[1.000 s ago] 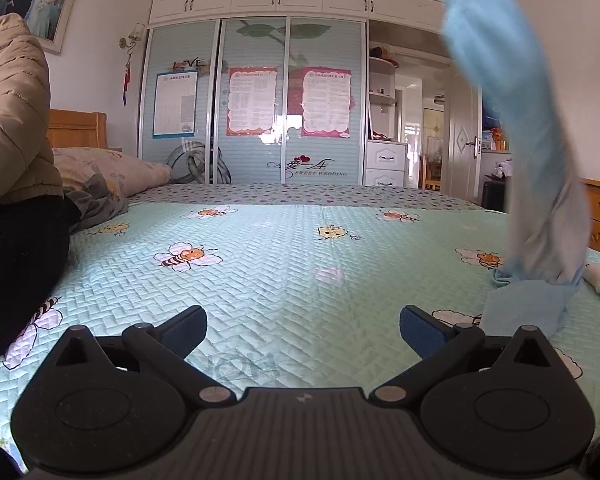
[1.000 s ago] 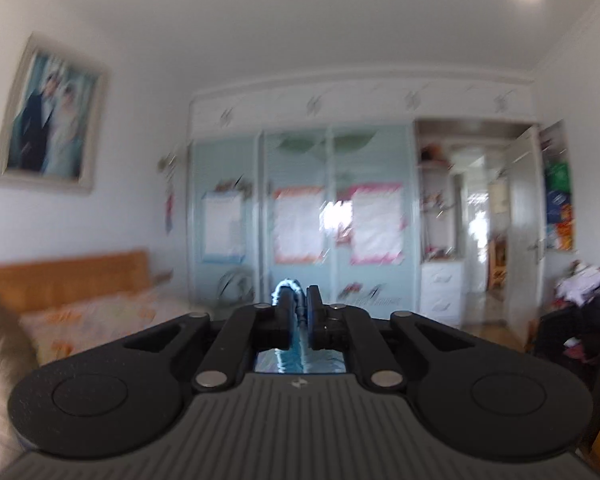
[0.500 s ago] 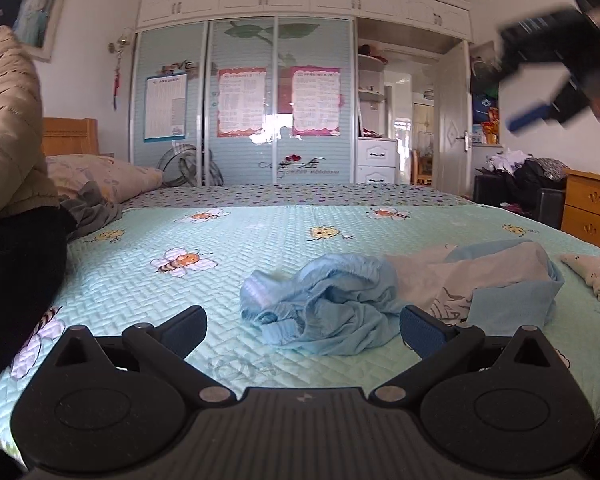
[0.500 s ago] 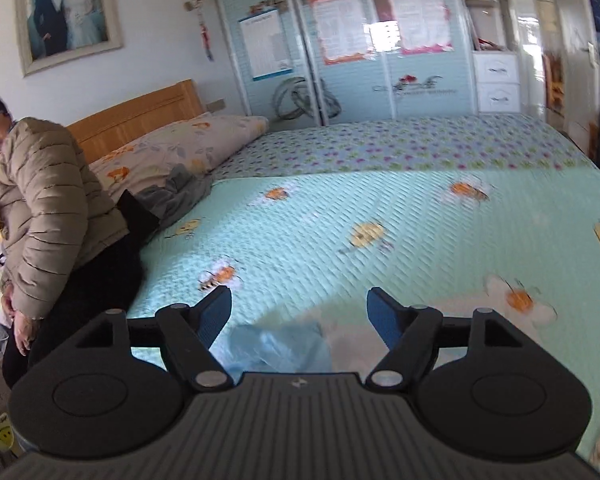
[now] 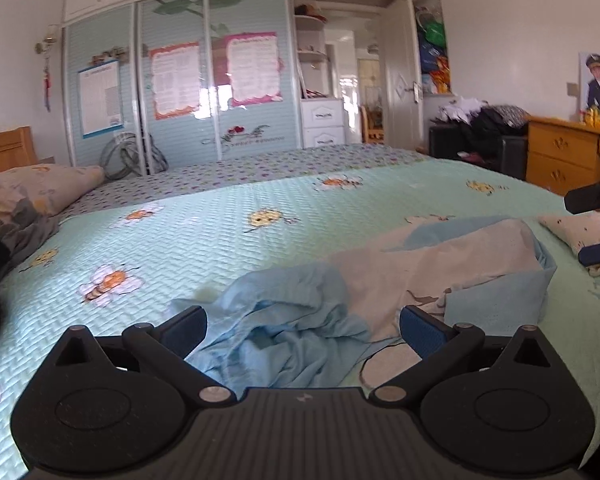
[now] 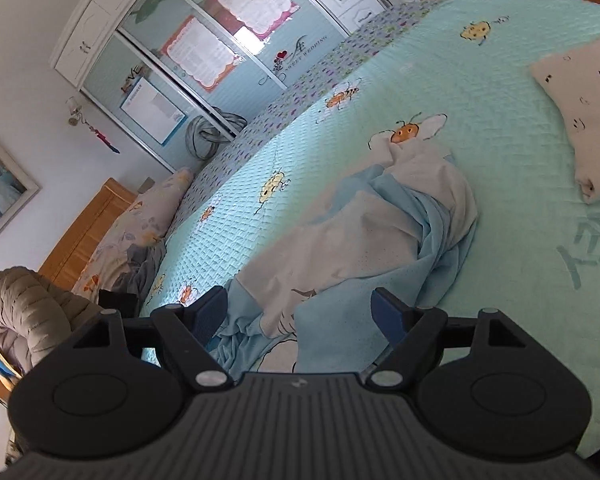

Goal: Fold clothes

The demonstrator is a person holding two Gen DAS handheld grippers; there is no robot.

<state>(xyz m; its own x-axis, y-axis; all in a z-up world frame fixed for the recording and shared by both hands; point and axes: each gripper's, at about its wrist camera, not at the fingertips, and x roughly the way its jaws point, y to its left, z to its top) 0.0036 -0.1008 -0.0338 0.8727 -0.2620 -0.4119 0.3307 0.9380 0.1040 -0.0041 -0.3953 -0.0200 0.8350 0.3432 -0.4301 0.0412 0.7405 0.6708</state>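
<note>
The blue-and-white garment [image 5: 380,280] now lies crumpled on the green quilted bedspread [image 5: 228,240], near its front edge; a second ago it hung stretched in the air from the right gripper [image 6: 300,312], whose jaws were then pinched on its top. That gripper has since let go and dropped low over the cloth, rolled to one side, jaws spread wide with fabric below them but nothing pinched. The left gripper [image 5: 302,326] has slid in toward the heap; its jaws stand wide, empty, the blue bunched part just ahead. A small white patterned piece [image 6: 580,120] lies apart, to the right. A person in a tan padded jacket [image 6: 24,312] sits at the bed's far left. Judgement: the garment is down but unspread; flattening comes before any fold.
</note>
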